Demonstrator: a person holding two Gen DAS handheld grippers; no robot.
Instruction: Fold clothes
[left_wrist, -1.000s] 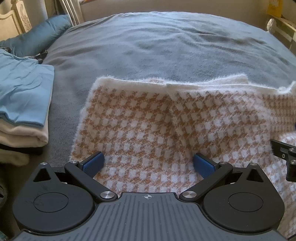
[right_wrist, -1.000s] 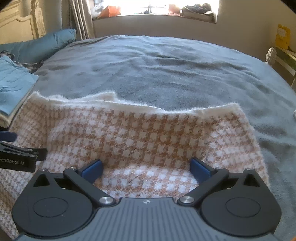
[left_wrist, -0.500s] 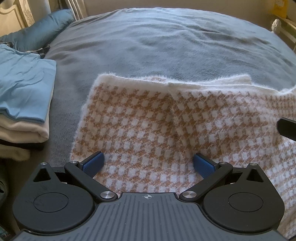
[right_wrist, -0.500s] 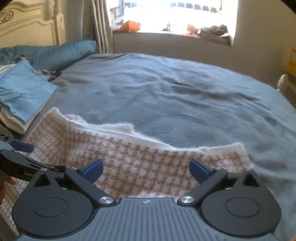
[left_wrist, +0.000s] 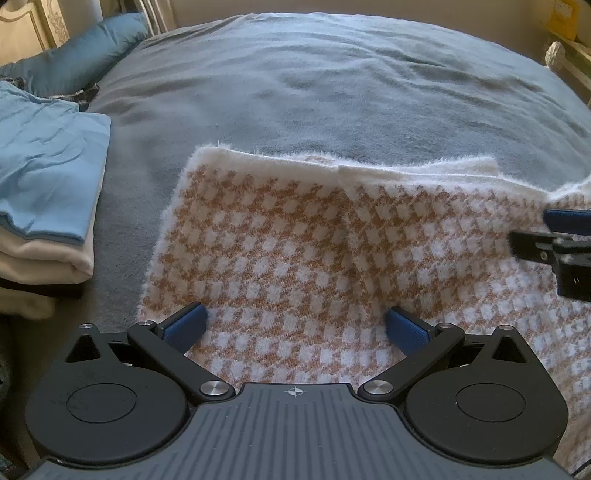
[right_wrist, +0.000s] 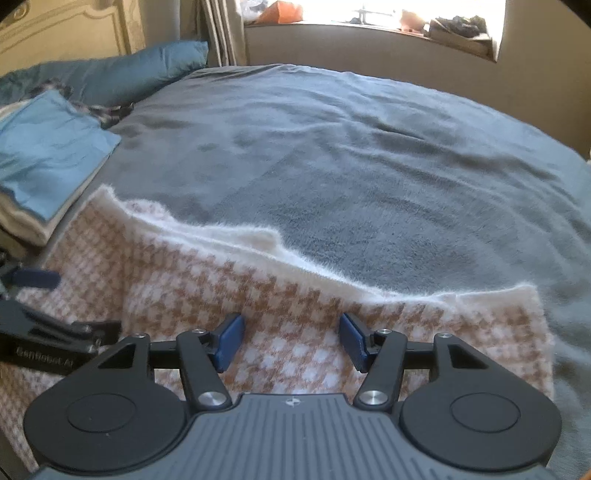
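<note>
A fuzzy tan-and-white houndstooth garment (left_wrist: 295, 240) lies flat on the grey bed cover (left_wrist: 332, 92), its white hem along the far edge. My left gripper (left_wrist: 295, 326) is open wide just above the garment's near left part, with nothing pinched. My right gripper (right_wrist: 291, 343) hovers over the garment (right_wrist: 295, 302) near its right end. Its jaws are closing, and the blue pads (right_wrist: 229, 341) stand apart with only the flat cloth below them. Each gripper shows at the edge of the other's view: the right gripper (left_wrist: 554, 236) and the left gripper (right_wrist: 37, 295).
A stack of folded clothes (left_wrist: 44, 177) with a light blue piece on top sits left of the garment, also visible from the right wrist (right_wrist: 44, 155). A blue pillow (left_wrist: 85, 62) lies behind it. Wall and window sill (right_wrist: 369, 29) bound the far side.
The right gripper's jaws have narrowed and it has pulled back, so the garment sits lower in its view and more bed shows. The left gripper has stayed put, still open.
</note>
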